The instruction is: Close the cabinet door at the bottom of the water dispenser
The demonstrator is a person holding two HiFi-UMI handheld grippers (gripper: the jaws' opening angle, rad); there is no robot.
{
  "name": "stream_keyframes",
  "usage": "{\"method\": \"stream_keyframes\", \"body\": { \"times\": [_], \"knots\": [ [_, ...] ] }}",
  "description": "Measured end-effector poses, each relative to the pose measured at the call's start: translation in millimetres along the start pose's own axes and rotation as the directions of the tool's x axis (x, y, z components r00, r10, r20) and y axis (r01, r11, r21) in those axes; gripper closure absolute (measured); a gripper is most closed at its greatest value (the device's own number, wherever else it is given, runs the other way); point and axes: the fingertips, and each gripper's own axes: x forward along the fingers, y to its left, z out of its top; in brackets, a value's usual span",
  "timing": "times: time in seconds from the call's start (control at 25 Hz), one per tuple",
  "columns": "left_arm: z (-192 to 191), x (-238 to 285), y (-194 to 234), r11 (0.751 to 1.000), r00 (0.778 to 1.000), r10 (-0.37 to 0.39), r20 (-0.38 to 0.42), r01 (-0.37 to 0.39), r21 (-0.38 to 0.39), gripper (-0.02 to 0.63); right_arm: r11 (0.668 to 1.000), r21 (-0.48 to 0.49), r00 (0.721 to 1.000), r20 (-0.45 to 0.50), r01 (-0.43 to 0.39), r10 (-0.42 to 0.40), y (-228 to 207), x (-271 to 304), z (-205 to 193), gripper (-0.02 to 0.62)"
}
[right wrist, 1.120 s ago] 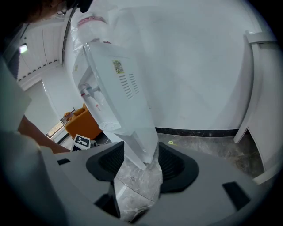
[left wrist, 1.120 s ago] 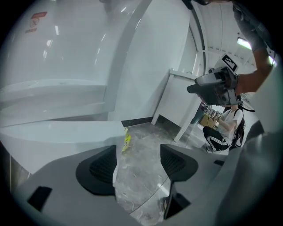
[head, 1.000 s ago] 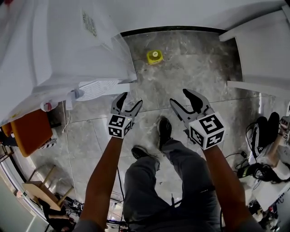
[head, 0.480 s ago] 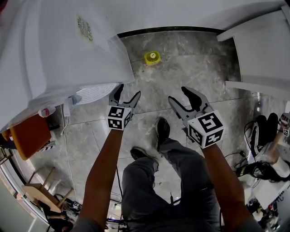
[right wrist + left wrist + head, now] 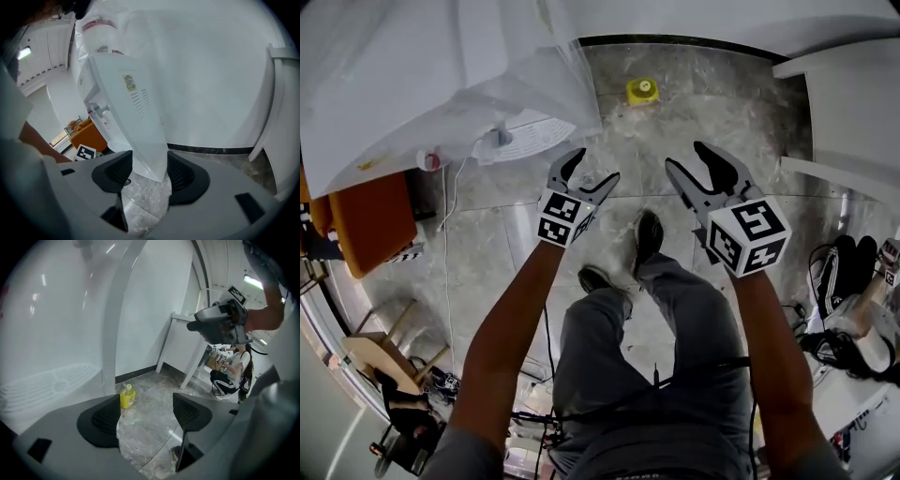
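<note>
The white water dispenser (image 5: pixel 441 75) fills the upper left of the head view, its drip tray (image 5: pixel 530 138) jutting out just left of my left gripper (image 5: pixel 594 167). That gripper is open and empty, its pads (image 5: pixel 101 420) wide apart over bare floor. My right gripper (image 5: pixel 692 159) hovers beside it, also open with nothing held. In the right gripper view the dispenser's tall side (image 5: pixel 136 112) stands beyond the jaws, untouched. The dispenser's top hides its lower front, and I cannot make out the bottom cabinet door.
A small yellow bottle (image 5: pixel 643 91) stands on the grey stone floor by the wall, beyond both grippers. White furniture (image 5: pixel 853 103) stands at the right, an orange chair (image 5: pixel 370 220) at the left. The person's shoes (image 5: pixel 647 239) are below the grippers. Another person (image 5: pixel 229 376) crouches at the far right.
Both grippers have lifted up from the floor side by side. The left jaws stand a little wider than before. The dispenser has not moved.
</note>
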Motion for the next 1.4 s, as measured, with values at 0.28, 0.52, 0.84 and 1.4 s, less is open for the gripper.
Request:
{"method": "stream_keyframes", "body": {
  "times": [0.28, 0.52, 0.84, 1.4],
  "knots": [
    [63.0, -108.8, 6.2, 0.999, 0.998, 0.038, 0.056, -0.039, 0.024, 0.256, 0.999, -0.018, 0.998, 0.029, -0.047, 0.047, 46.1, -26.9, 64.9, 0.35],
    [137.0, -212.0, 29.4, 0.995, 0.986, 0.097, 0.138, -0.102, 0.025, 0.275, 0.996, -0.068, 0.995, 0.067, -0.063, 0.068, 90.9, -68.3, 131.4, 0.359],
    [222.2, -349.1, 28.5, 0.982, 0.944, 0.166, 0.287, -0.184, 0.035, 0.298, 0.982, -0.17, 0.986, 0.129, -0.085, 0.108, 162.5, -124.1, 210.3, 0.391],
    [396.8, -626.6, -29.5, 0.936, 0.715, 0.273, 0.644, -0.352, -0.005, 0.482, 0.911, -0.4, 0.925, 0.302, -0.098, 0.232, 324.9, -256.9, 380.4, 0.513]
  ]
}}
